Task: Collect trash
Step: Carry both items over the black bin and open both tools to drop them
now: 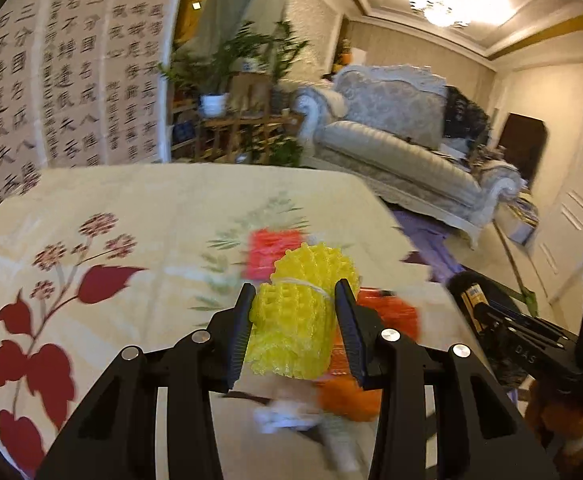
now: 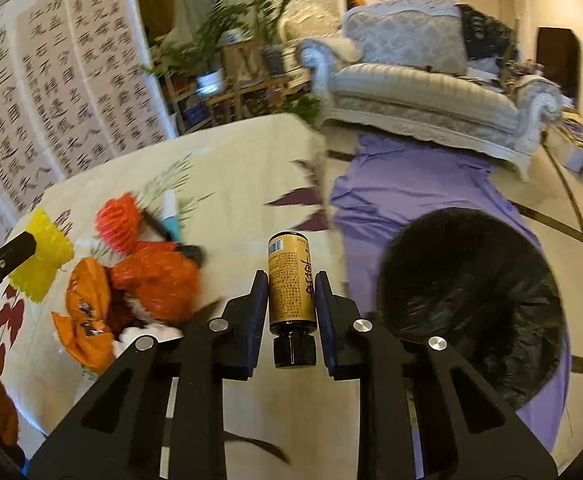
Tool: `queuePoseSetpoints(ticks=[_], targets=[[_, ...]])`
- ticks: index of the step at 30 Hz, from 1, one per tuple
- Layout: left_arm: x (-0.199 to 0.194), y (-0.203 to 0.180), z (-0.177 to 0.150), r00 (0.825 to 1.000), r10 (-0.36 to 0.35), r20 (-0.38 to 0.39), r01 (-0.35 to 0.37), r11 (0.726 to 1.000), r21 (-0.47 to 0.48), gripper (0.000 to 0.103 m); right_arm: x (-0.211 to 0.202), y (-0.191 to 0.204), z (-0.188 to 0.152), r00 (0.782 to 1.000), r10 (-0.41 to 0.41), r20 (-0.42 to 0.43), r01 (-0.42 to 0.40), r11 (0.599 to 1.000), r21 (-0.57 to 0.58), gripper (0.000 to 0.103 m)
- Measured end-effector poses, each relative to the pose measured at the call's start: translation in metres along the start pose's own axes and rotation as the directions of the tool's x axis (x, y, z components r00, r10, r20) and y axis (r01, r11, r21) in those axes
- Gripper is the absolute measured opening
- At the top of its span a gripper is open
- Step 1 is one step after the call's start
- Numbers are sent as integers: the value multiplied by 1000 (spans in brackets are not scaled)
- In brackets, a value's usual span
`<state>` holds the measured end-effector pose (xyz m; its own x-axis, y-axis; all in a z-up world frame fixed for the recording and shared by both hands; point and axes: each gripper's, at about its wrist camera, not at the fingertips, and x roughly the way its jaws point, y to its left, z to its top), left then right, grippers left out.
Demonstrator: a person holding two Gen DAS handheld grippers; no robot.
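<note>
Both hands loaded: my left gripper (image 1: 293, 320) is clamped on the yellow foam net (image 1: 299, 316), pads pressing its sides so the mesh bulges between them, and it hangs clear above the floral tablecloth (image 1: 131, 216). My right gripper (image 2: 287, 312) is closed on the small gold-labelled bottle (image 2: 291, 280), black cap pointing back toward me, label and barcode facing up. So two pieces are in hand, neither binned yet as far as I can see. The bin with the black liner (image 2: 471, 300) sits to the right of the bottle, down beside the table on the purple cloth (image 2: 391, 176), its mouth open and dark; I cannot tell what, if anything, is already inside. Still on the table, left of the bottle: the orange wrapper (image 2: 87, 312), the crumpled orange-red bag (image 2: 155, 280) touching it, the red foam net (image 2: 119, 220) just beyond, a white-and-teal tube (image 2: 169, 216) near that, and something white and crumpled (image 2: 147, 332) at the near edge of the pile, too blurred to name. My read: early to middle of the job, with a good heap left. Next comes carrying these two over the liner's mouth and letting go, the bottle first since it is nearer, then back for the pile.
</note>
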<state>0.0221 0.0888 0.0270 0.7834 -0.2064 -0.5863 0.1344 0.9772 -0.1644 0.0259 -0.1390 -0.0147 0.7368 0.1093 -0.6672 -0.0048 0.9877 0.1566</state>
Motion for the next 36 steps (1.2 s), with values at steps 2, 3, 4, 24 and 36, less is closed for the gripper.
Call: queuePoseSetpoints(ticks=[2, 3, 4, 24, 36], targets=[[2, -21, 0, 1000, -28, 5, 28, 999, 33, 41, -7, -15, -1, 999, -32, 14, 32, 999, 20, 24], [4, -32, -1, 999, -42, 7, 42, 998, 50, 41, -10, -24, -2, 998, -55, 23, 54, 998, 32, 24], [6, -41, -1, 998, -55, 8, 54, 996, 65, 41, -13, -29, -3, 997, -70, 30, 69, 997, 41, 24], [95, -197, -11, 977, -181, -109, 204, 942, 266, 41, -6, -152, -22, 975, -220, 27, 210, 956, 205, 24], [134, -230, -17, 981, -130, -142, 170, 931, 323, 61, 13, -180, -23, 965, -262, 7, 253, 937, 240, 40]])
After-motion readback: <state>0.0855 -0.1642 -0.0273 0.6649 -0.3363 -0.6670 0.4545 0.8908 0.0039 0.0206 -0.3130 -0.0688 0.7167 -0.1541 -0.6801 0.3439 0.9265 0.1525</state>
